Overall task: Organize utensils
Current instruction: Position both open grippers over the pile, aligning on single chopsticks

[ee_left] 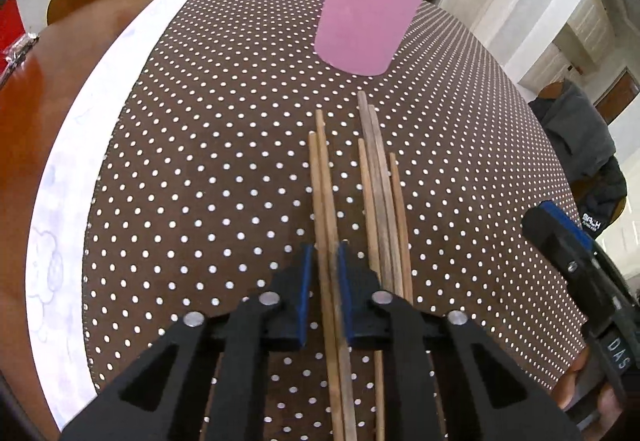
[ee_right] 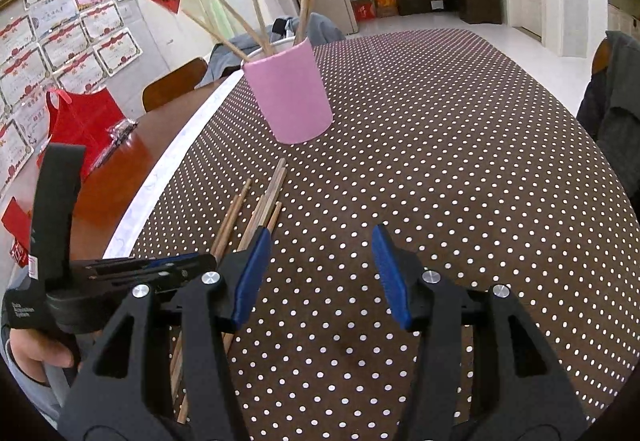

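Brown dotted cloth (ee_left: 200,121) across most of the table, bare wood showing at the far left edge. Flat and smooth by the look of it, so likely to let a nudged stick roll off line.

Pink cup (ee_left: 368,21) upright on the far side, already bristling with chopsticks that lean out every way. Could tip or skid if the incoming pair strikes its rim or snags on those leaning sticks; light-looking, with nothing bracing it.

Loose chopsticks (ee_left: 382,193), four or so, flat on the cloth just right of the gripped pair, ends pointing toward the cup. Close enough to the right-hand pad to be dragged or scattered on the lift.

Gripped pair (ee_left: 322,169), pale wood, thin and round, side by side, far ends uneven. Pinched well back from those ends, with a long stretch running ahead. Might scissor apart or lose one stick once raised, since only a narrow pad bears on each.

Left tongs (ee_left: 325,257) closed nearly all the way, blue pads pressed on that pair, low over the cloth.

Right tongs (ee_right: 320,237) about half open with nothing between the pads, above bare cloth right of the sticks. Poorly placed to steady the cup from there.
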The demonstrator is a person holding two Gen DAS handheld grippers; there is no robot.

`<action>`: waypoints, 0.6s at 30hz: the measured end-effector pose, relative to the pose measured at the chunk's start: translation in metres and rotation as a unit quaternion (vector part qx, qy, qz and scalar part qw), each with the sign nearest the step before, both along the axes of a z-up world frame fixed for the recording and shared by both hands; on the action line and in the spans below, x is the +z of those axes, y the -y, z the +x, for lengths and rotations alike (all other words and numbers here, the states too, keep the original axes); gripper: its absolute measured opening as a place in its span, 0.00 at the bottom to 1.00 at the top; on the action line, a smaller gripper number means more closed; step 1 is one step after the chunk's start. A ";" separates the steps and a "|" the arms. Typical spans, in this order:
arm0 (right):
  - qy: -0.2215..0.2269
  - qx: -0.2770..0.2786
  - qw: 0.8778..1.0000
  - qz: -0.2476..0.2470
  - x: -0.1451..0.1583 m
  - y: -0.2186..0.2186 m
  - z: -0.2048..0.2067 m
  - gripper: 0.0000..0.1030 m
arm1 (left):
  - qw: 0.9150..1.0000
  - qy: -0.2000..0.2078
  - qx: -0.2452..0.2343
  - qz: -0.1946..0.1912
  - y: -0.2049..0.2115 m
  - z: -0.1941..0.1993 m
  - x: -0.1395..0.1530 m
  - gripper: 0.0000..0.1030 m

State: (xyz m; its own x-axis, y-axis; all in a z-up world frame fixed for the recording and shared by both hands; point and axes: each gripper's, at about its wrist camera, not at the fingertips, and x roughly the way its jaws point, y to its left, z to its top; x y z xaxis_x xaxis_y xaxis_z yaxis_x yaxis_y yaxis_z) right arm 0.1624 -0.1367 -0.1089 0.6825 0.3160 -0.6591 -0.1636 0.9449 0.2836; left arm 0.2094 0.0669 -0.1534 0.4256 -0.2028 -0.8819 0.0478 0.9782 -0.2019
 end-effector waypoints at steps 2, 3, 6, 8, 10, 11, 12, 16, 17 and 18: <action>-0.002 0.004 1.000 -0.004 -0.001 -0.004 0.000 0.51 | 1.000 0.000 0.003 0.001 -0.004 0.000 0.000 0.11; -0.003 0.006 1.000 -0.006 -0.002 -0.006 0.000 0.51 | 1.000 -0.001 0.003 0.001 -0.005 -0.001 0.001 0.11; -0.006 0.010 1.000 -0.007 -0.004 -0.009 0.001 0.51 | 1.000 -0.005 0.007 0.001 -0.008 -0.003 0.002 0.11; -0.007 0.012 1.000 -0.007 -0.004 -0.012 0.001 0.51 | 1.000 -0.008 0.007 -0.002 -0.011 -0.003 0.001 0.11; -0.008 0.014 1.000 -0.008 -0.004 -0.013 0.001 0.51 | 1.000 -0.011 0.009 -0.009 -0.014 -0.006 0.001 0.11; -0.008 0.014 1.000 -0.009 -0.004 -0.014 0.001 0.51 | 1.000 -0.011 0.010 -0.011 -0.015 -0.006 0.002 0.11; -0.008 0.015 1.000 -0.010 -0.004 -0.014 0.001 0.51 | 1.000 -0.011 0.012 -0.013 -0.016 -0.007 0.002 0.12; -0.008 0.016 1.000 -0.011 -0.004 -0.015 0.002 0.51 | 1.000 -0.013 0.017 -0.007 -0.020 -0.007 0.003 0.16; -0.008 0.016 1.000 -0.011 -0.004 -0.015 0.002 0.51 | 1.000 -0.014 0.020 -0.006 -0.020 -0.007 0.003 0.16; -0.008 0.017 1.000 -0.011 -0.004 -0.016 0.002 0.51 | 1.000 -0.010 0.022 -0.006 -0.021 -0.009 0.004 0.16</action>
